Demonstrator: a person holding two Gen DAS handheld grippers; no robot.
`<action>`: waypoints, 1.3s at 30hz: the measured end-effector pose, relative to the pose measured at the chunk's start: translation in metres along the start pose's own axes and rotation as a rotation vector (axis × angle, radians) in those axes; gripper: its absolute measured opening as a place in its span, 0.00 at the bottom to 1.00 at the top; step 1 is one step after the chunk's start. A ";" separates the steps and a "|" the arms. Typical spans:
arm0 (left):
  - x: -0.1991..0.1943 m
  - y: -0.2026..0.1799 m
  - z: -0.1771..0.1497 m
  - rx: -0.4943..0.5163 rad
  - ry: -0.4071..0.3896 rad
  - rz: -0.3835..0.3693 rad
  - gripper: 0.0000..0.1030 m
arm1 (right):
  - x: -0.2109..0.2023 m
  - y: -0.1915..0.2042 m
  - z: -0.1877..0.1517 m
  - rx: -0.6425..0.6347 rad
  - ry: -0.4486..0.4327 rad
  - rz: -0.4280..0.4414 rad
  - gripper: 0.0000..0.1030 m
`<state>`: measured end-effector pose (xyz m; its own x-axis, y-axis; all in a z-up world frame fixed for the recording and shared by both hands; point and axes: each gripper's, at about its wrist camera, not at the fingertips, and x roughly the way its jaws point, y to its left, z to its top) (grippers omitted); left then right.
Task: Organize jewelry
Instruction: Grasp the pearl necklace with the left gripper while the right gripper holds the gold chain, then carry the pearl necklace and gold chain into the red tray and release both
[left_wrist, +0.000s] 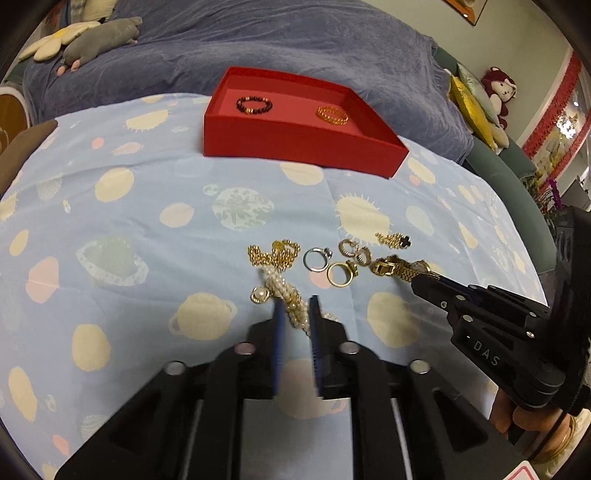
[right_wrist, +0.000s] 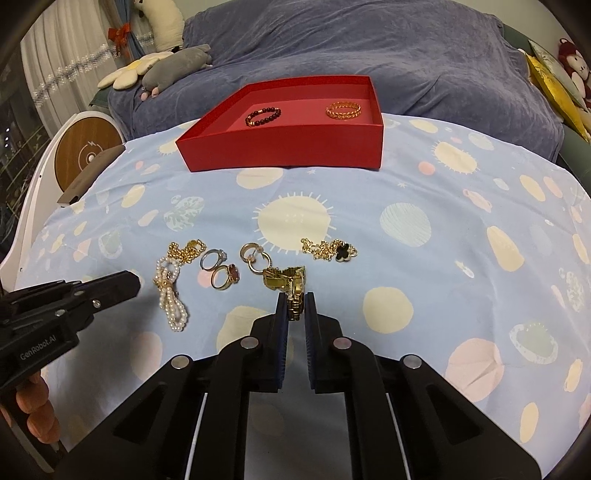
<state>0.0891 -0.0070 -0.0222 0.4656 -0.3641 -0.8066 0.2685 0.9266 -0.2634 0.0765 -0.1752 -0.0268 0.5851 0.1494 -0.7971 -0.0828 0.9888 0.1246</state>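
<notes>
Left tongs (left_wrist: 295, 314): parted partway; the pearl strand (left_wrist: 291, 301) runs between the two blue pads, whether they press it cannot be told.
Right tongs (right_wrist: 295, 308): clenched on the band of the gold watch (right_wrist: 290, 286), pads close on either side of it.
Surface (right_wrist: 424, 258): covered by a pale blue cloth printed with planets and suns.
Near row, left: gold chain (left_wrist: 273, 254) heaped just beyond the pearl strand, touching it; small pearl earring (left_wrist: 258, 294) just beside the strand.
Near row, middle: silver ring (right_wrist: 213, 258), gold ring with red stone (right_wrist: 225, 277), hoop earrings (right_wrist: 255, 256), lying close together.
Near row, right: gold chain with black clover pendant (right_wrist: 332, 251), slightly apart from the watch.
Red box (right_wrist: 288, 151): open, well beyond the row, near the far edge of the cloth.
Box contents: dark bead bracelet (right_wrist: 263, 115) at left, gold bracelet (right_wrist: 342, 110) at right, apart.
Beyond: a bed with blue blanket (right_wrist: 369, 48).
</notes>
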 end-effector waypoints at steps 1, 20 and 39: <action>0.004 -0.001 -0.002 -0.009 0.000 0.010 0.42 | 0.002 0.000 -0.001 0.001 0.008 0.004 0.08; 0.009 -0.011 -0.004 0.119 -0.017 0.083 0.11 | 0.014 0.005 0.002 -0.012 0.022 -0.027 0.08; -0.088 0.010 0.048 0.034 -0.204 -0.023 0.11 | -0.071 -0.002 0.048 0.041 -0.208 0.041 0.08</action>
<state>0.0910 0.0298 0.0718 0.6196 -0.3995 -0.6756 0.3076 0.9155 -0.2593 0.0739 -0.1882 0.0582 0.7362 0.1810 -0.6522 -0.0795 0.9800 0.1822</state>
